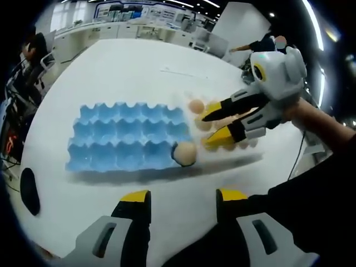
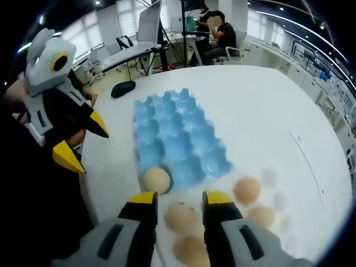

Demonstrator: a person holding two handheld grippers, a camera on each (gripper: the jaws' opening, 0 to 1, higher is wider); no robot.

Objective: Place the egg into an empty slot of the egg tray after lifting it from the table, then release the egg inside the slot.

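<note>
A blue egg tray [image 1: 125, 136] [image 2: 178, 139] lies on the white table [image 1: 139, 72]. One egg [image 1: 184, 153] [image 2: 156, 179] sits in its corner slot nearest the loose eggs. Several loose eggs [image 1: 196, 105] [image 2: 246, 189] lie on the table just beyond that end. My right gripper [image 1: 206, 130] [image 2: 179, 198] is low over them, open, its jaws on either side of one egg [image 2: 179, 217] without closing on it. My left gripper [image 1: 183, 196] [image 2: 95, 153] hovers open and holds nothing, off the tray's long side.
A black mouse [image 2: 123, 88] [image 1: 29, 192] lies on the table past the tray's far end. Faint round shapes [image 2: 271, 178] show beside the loose eggs. A person [image 2: 219, 33] sits at desks behind the table. The person's sleeve [image 1: 311, 183] crosses the near table edge.
</note>
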